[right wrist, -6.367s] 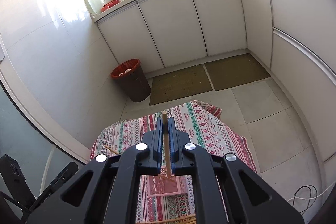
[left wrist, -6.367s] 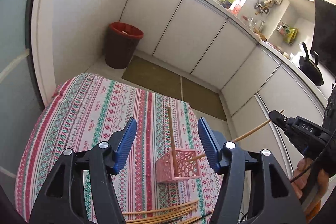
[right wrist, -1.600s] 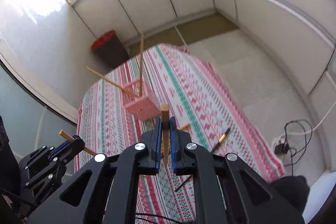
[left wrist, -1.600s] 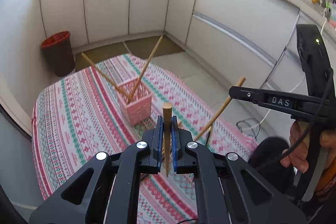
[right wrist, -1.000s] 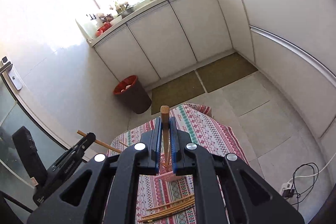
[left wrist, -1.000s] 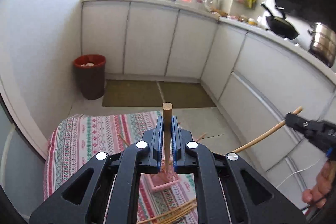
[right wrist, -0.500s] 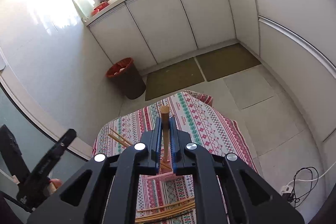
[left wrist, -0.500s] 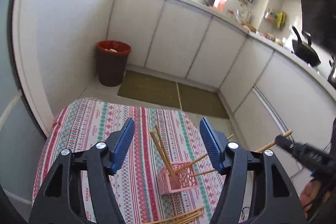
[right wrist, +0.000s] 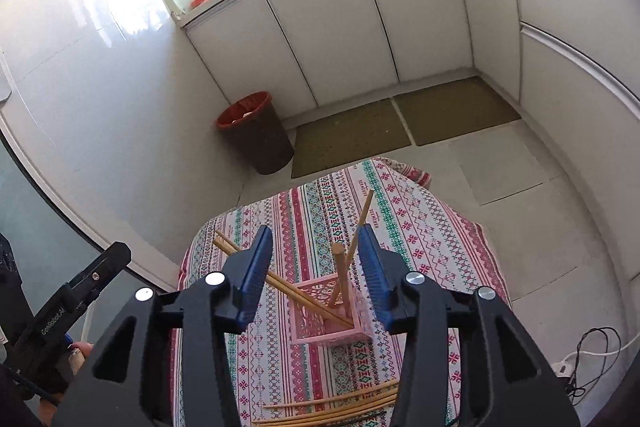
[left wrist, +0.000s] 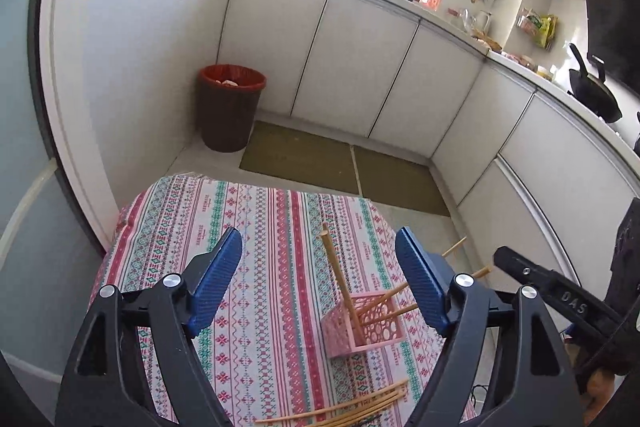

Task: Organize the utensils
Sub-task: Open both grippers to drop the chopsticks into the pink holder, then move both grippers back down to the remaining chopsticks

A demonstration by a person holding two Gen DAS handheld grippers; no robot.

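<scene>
A pink lattice basket [right wrist: 320, 331] stands on the striped tablecloth [right wrist: 320, 211] with several wooden chopsticks leaning in it. My right gripper [right wrist: 315, 247] hovers just above it with its jaws opening. One chopstick [right wrist: 340, 275] stands free between the blue pads, its lower end in the basket. My left gripper [left wrist: 318, 255] is still widening, with nothing between its pads. The basket [left wrist: 362, 323] sits below and a little right of it. Loose chopsticks [right wrist: 340, 407] lie on the cloth near the front edge.
A dark bin with a red rim [left wrist: 230, 107] stands on the floor beyond the table, beside two brown mats [left wrist: 304, 157]. White cabinets [right wrist: 360, 27] line the far wall. A cable and plug [right wrist: 584, 351] lie on the floor to the right.
Both grippers were shut on a chopstick each. The left one opened first, then the right, and both chopsticks now stand in the basket. Both hands came down towards the table.
</scene>
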